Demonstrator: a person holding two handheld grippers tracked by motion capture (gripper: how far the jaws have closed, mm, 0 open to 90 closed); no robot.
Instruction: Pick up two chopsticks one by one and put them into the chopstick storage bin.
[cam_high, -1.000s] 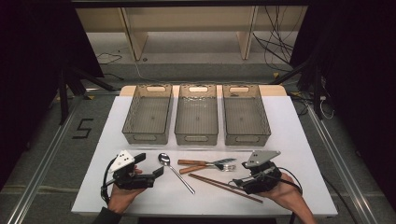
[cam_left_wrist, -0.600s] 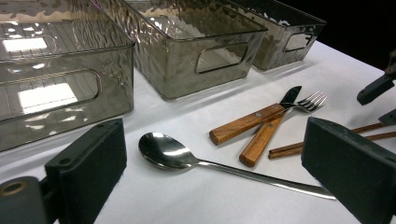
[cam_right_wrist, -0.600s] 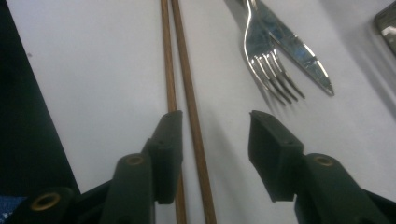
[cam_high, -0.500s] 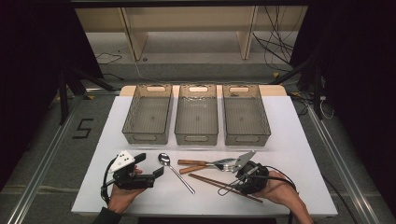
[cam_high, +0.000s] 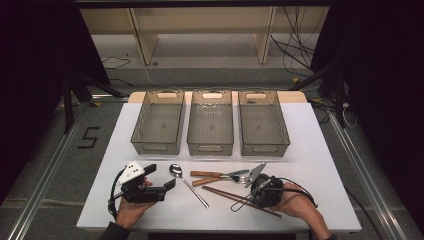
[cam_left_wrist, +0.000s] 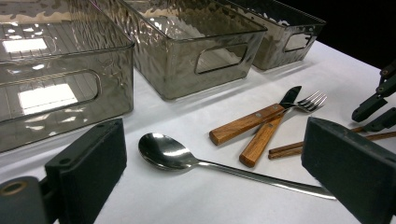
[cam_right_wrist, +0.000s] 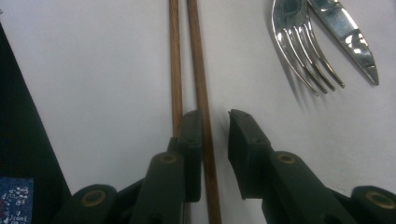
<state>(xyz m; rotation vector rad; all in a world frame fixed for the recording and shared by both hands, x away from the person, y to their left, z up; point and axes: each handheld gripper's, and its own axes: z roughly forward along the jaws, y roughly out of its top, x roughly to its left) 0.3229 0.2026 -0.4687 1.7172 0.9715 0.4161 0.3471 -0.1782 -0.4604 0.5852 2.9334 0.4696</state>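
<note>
The right hand-held gripper (cam_right_wrist: 215, 116) hides the chopsticks' (cam_right_wrist: 196, 60) lower ends.

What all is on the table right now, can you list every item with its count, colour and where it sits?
Bins: three, smoky clear plastic, side by side across the far half of the table, empty.
Spoon: one, silver, near centre.
Fork: one, wooden handle, right of the spoon.
Knife: one, wooden handle, crossing the fork.
Chopsticks: two, brown, near right.
Table: one, white.
Left gripper: black, jaws open, near the spoon.
Right gripper: black, jaws closing around one chopstick, not yet pressing.
</note>
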